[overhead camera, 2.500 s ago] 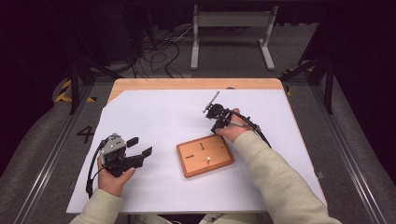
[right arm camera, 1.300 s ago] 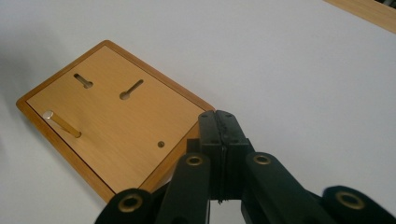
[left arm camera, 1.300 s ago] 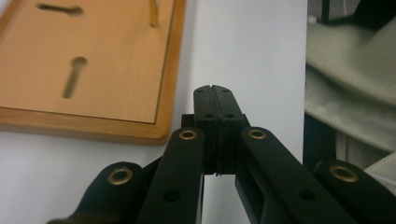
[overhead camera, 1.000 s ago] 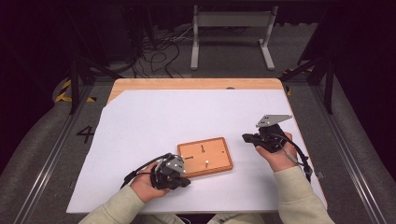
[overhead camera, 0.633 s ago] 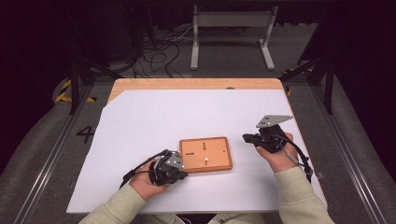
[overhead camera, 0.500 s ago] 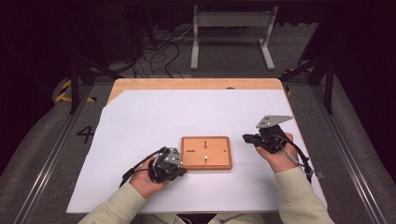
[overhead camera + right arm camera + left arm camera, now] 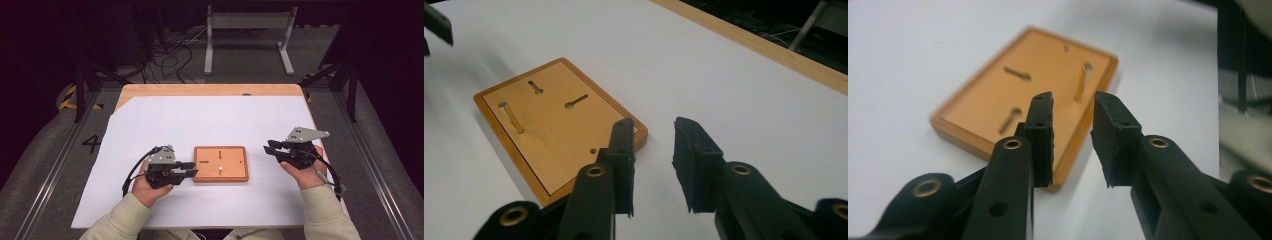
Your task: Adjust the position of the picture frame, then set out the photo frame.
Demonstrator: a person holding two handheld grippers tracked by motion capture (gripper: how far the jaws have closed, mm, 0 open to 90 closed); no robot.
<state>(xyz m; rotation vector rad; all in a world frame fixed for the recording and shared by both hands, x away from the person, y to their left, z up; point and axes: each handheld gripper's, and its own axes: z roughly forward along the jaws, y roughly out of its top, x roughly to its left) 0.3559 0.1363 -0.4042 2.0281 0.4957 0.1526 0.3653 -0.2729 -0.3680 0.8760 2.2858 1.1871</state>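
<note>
You had one wooden board [image 7: 220, 163] lying flat on the white sheet [image 7: 210, 125] of the worktop [image 7: 210, 90], in the lower middle of the high view, between your two hands. On the board stood one upright brass pin [image 7: 219, 169], with two slots cut near it; in the gripper views a small hole [image 7: 593, 150] also showed. You held two tongs: the left tongs [image 7: 190, 169] lay just beside the board's left edge, the right tongs [image 7: 270, 148] well apart at its right. Both had just been opening and stood partly apart, with nothing between the jaws. The left gripper view was blurred, so the pin [image 7: 1081, 81] was hard to make out there. Your sleeves were cut off at the bottom edge.
</note>
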